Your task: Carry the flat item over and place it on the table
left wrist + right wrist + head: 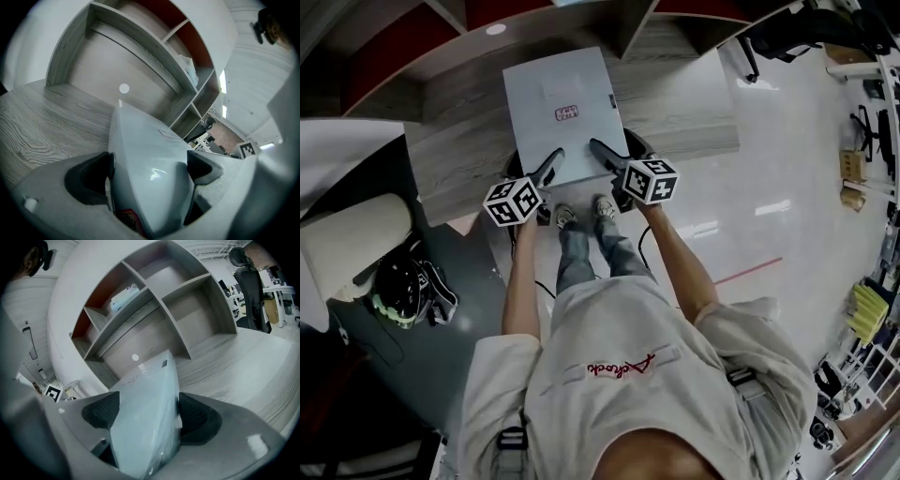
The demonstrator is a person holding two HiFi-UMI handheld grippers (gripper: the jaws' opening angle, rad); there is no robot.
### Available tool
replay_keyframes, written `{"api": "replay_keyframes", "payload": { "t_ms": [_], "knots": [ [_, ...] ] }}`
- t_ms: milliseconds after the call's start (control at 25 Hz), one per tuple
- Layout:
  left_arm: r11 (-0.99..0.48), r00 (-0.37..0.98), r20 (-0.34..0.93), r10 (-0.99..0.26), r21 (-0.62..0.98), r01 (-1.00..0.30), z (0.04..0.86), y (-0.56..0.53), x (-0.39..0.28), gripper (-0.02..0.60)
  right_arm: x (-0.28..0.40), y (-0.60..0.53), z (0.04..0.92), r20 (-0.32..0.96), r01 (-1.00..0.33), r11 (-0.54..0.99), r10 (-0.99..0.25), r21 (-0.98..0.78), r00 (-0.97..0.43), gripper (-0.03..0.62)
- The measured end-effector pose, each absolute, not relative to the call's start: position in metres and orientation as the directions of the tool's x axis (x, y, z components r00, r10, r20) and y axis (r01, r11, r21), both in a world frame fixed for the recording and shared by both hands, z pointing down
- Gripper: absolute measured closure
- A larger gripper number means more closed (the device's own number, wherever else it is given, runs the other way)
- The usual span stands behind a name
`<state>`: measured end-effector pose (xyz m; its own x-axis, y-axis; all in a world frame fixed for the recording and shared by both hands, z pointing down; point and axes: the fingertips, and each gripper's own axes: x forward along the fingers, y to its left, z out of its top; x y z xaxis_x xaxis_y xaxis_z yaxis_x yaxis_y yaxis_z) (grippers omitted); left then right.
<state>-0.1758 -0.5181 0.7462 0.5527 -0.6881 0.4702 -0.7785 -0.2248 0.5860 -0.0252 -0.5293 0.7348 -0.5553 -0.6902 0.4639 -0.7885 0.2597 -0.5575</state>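
A flat pale grey box [561, 111] with a small red label lies over the wooden table [459, 141], its near edge toward me. My left gripper [553, 159] is shut on the box's near left edge, my right gripper [598, 150] on its near right edge. In the left gripper view the box [150, 159] fills the gap between both black pads. The right gripper view shows the box [150, 413] wedged between the pads the same way. Whether the box rests on the table or hovers just above it I cannot tell.
Curved wooden shelving [154, 301] with red-backed compartments rises behind the table; a white packet [124, 296] sits on one shelf. A black office chair [248, 282] stands to the right. On the floor at left lies a helmet [398, 286]. My feet [581, 214] stand at the table's edge.
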Motion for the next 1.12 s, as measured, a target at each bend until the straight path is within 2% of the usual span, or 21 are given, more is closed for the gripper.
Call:
{"api": "replay_keyframes", "payload": {
  "t_ms": [480, 600, 720, 1000, 1120],
  "knots": [
    [-0.211, 0.556, 0.531, -0.640, 0.574, -0.791, 0.780, -0.528, -0.178, 0.048, -0.031, -0.541, 0.768, 0.499, -0.793, 0.262, -0.658, -0.550, -0.564, 0.191],
    [-0.221, 0.559, 0.586, -0.587, 0.549, -0.806, 0.793, -0.523, -0.173, 0.011, -0.032, -0.537, 0.776, 0.545, -0.818, 0.286, -0.631, -0.499, -0.553, 0.201],
    [-0.241, 0.542, 0.622, -0.566, 0.504, -0.829, 0.801, -0.521, -0.173, 0.008, -0.033, -0.535, 0.783, 0.580, -0.837, 0.299, -0.612, -0.459, -0.537, 0.203],
    [-0.290, 0.489, 0.626, -0.607, 0.398, -0.870, 0.788, -0.524, -0.180, 0.008, -0.036, -0.538, 0.774, 0.573, -0.854, 0.348, -0.635, -0.385, -0.518, 0.197],
    [-0.312, 0.486, 0.608, -0.628, 0.375, -0.873, 0.776, -0.524, -0.179, 0.009, -0.028, -0.539, 0.766, 0.563, -0.874, 0.343, -0.670, -0.343, -0.484, 0.219]
  ]
}}
